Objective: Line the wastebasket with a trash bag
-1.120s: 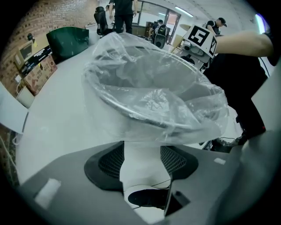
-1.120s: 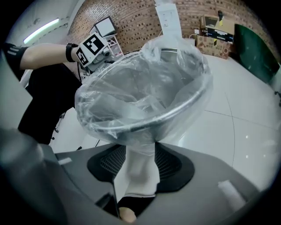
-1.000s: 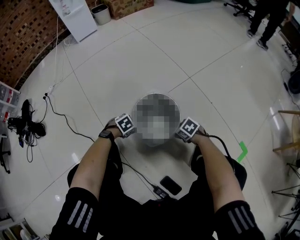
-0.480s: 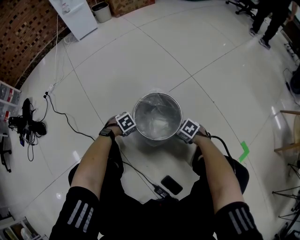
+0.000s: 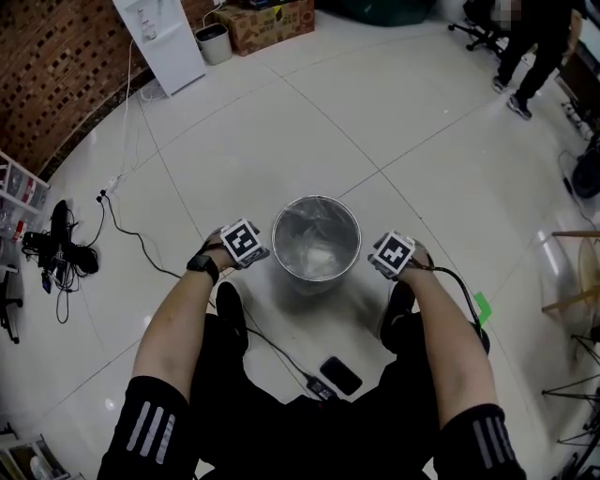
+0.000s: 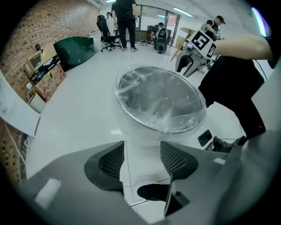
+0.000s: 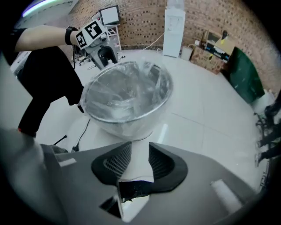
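Note:
A round metal wastebasket (image 5: 316,239) stands on the white tiled floor in front of me. A clear trash bag (image 5: 319,246) lines it, folded over the rim (image 6: 162,101) and hanging down the outside (image 7: 123,125). My left gripper (image 5: 246,247) hovers just left of the rim, pointing steeply down; in the left gripper view its jaws (image 6: 142,156) stand open with only floor and the basket's side beyond them. My right gripper (image 5: 392,257) hangs a little apart on the basket's right. Its jaws (image 7: 139,160) are closing, and nothing is pressed between the pads.
A black phone (image 5: 341,372) and a cable (image 5: 281,349) lie on the floor near my legs. More cables and gear (image 5: 52,248) sit at far left. A white cabinet (image 5: 159,37), small bin (image 5: 214,42) and cardboard box (image 5: 272,19) stand at the back. A person (image 5: 539,47) stands far right.
Both grippers have risen and drawn outward from the basket's rim, the right one farther. The basket and bag stay where they were.

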